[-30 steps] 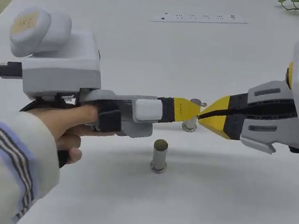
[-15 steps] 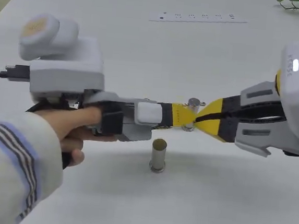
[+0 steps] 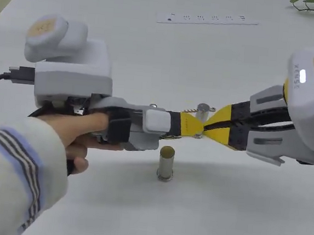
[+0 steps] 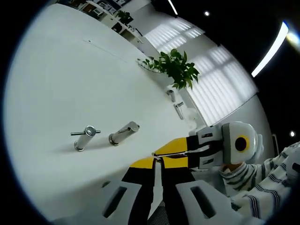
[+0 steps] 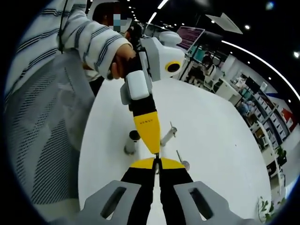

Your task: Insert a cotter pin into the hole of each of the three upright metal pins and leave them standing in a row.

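Head view: the left gripper [image 3: 197, 126], held in a hand [image 3: 75, 135] with a striped sleeve [image 3: 9, 176], enters from the left. The right gripper [image 3: 210, 125] enters from the right. Their yellow tips meet point to point above the white table [image 3: 152, 51]. The front metal pin [image 3: 166, 161] stands upright on the table just in front of the meeting point, touching neither gripper. The rear metal pin [image 3: 203, 108] stands just behind the tips, with a cotter pin [image 3: 189, 110] lying crosswise through its head.

Left gripper view: the left gripper's 2 jaws are drawn together to a thin slit, and the right gripper's tip touches them from the right. The rear metal pin lies well to the left of the jaws. A neighbouring metal pin [image 4: 124, 132], its head bare, sits between that pin and the jaws, apart from both.

Right gripper view: the right gripper's 2 jaws are likewise pressed to a slit, and the left gripper's yellow finger comes down onto their tip. The front metal pin stands just left of the joined tips. Whether anything is pinched at the junction is too small to tell.
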The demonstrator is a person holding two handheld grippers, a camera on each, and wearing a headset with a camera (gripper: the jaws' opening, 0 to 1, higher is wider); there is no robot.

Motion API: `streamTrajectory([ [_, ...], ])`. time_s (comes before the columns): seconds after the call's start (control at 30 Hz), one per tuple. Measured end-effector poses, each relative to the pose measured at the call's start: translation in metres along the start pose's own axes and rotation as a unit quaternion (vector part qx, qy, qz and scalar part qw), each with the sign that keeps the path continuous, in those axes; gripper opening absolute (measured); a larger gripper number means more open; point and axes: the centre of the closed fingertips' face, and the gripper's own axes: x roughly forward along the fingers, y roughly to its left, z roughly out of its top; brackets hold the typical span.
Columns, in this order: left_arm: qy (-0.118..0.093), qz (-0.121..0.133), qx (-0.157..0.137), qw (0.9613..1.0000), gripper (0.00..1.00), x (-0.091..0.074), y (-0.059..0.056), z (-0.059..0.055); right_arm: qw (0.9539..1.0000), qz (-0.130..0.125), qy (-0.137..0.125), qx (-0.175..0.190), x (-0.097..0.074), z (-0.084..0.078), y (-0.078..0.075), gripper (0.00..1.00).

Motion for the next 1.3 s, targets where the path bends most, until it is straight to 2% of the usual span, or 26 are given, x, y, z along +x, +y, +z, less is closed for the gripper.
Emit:
streamTrajectory([
  [0.23, 0.002, 0.003, -0.02, 0.9998, 0.01, 0.0013, 0.0015, -0.0011, 0.9997, 0.005, 0.007, -0.024, -0.0029, 0.0002, 0.0011, 0.03],
  [0.4, 0.002, 0.004, -0.024, 0.9997, 0.01, 0.0024, 0.0018, -0.0014, 0.9994, 0.007, 0.009, -0.032, -0.0034, -0.0006, 0.0015, 0.03],
  [0.73, 0.004, 0.003, 0.008, 1.0, 0.0, 0.0025, -0.0005, -0.004, 0.9994, 0.014, 0.004, -0.032, -0.0049, -0.0001, 0.0034, 0.03],
  [1.0, -0.001, 0.005, 0.012, 0.9999, 0.0, 0.0028, -0.0007, -0.0029, 0.9993, 0.013, 0.004, -0.034, -0.0056, 0.0003, 0.0031, 0.03],
  [1.13, -0.002, -0.007, -0.006, 1.0, 0.01, 0.0026, -0.0007, -0.0034, 0.9994, 0.011, 0.003, -0.032, -0.0063, 0.0005, 0.0027, 0.03],
  [1.23, -0.014, -0.011, 0.017, 0.9997, 0.01, 0.0026, -0.0025, -0.0026, 0.9994, 0.008, 0.004, -0.032, -0.0068, 0.0009, 0.0017, 0.03],
  [1.3, -0.01, -0.01, 0.01, 0.9999, 0.01, 0.0035, -0.0018, -0.0038, 0.9994, 0.01, 0.005, -0.032, -0.0064, -0.0001, 0.0029, 0.03],
])
